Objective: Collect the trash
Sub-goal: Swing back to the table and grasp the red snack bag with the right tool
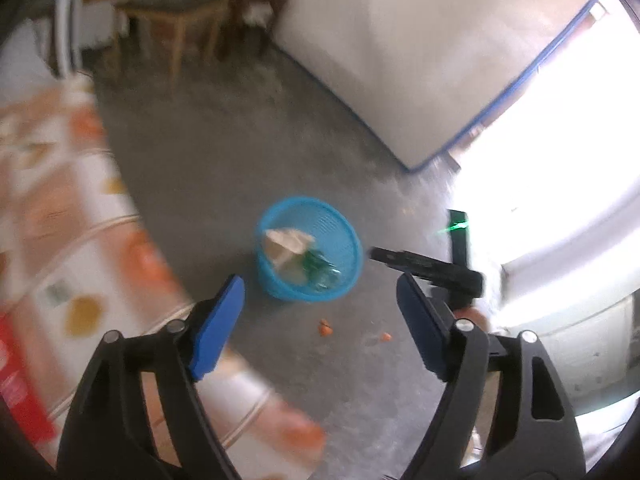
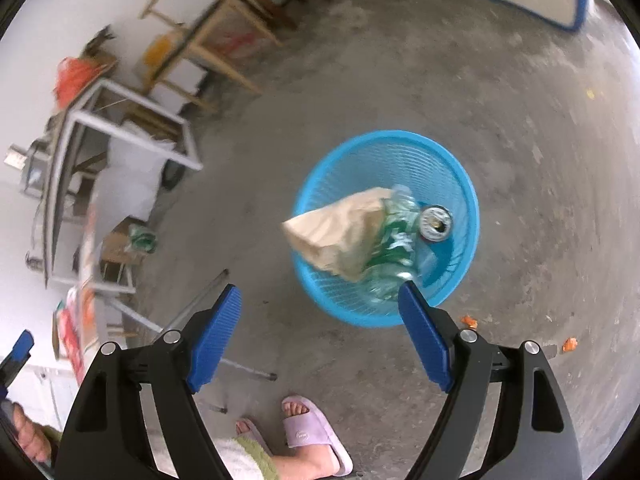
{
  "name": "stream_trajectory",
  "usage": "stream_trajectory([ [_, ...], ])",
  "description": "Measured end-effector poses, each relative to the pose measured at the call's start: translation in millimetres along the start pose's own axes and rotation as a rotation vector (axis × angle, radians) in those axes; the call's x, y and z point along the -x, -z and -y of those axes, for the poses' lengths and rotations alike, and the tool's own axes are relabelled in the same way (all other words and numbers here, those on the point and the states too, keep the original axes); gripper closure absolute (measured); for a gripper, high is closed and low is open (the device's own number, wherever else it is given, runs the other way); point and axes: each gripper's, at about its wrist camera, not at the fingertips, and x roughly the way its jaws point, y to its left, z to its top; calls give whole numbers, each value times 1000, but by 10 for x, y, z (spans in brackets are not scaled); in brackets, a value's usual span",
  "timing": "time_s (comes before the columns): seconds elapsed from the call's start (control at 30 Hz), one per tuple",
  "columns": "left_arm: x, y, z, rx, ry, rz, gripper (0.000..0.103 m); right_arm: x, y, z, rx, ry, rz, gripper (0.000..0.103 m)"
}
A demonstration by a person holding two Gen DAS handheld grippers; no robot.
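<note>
We hold both tongs, left and right, spread and empty above the blue basket, because the paper bag now lies inside.

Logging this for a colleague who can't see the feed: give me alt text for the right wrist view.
The open, empty right gripper looks down at a blue basket on a concrete floor, holding a beige paper bag, a plastic bottle and a can. Orange scraps lie beside it; a slippered foot shows below.
</note>
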Motion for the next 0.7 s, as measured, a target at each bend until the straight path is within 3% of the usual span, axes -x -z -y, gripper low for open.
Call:
stream_trajectory([
  [0.2, 923, 822, -247, -39, -119, 158, 20, 470, 362, -662, 157, -58, 23, 24],
  [0.4, 1595, 1632, -722, 83, -189, 274, 19, 750, 711, -1689, 381, -165, -4, 21],
  [0.57, 1993, 2113, -1130, 201, -259, 367, 19, 667, 1004, -2712, 505, -324, -87, 18],
  [0.7, 2206, 2351, -1432, 289, -277, 425, 19, 306, 1258, -3353, 524, -429, -195, 18],
])
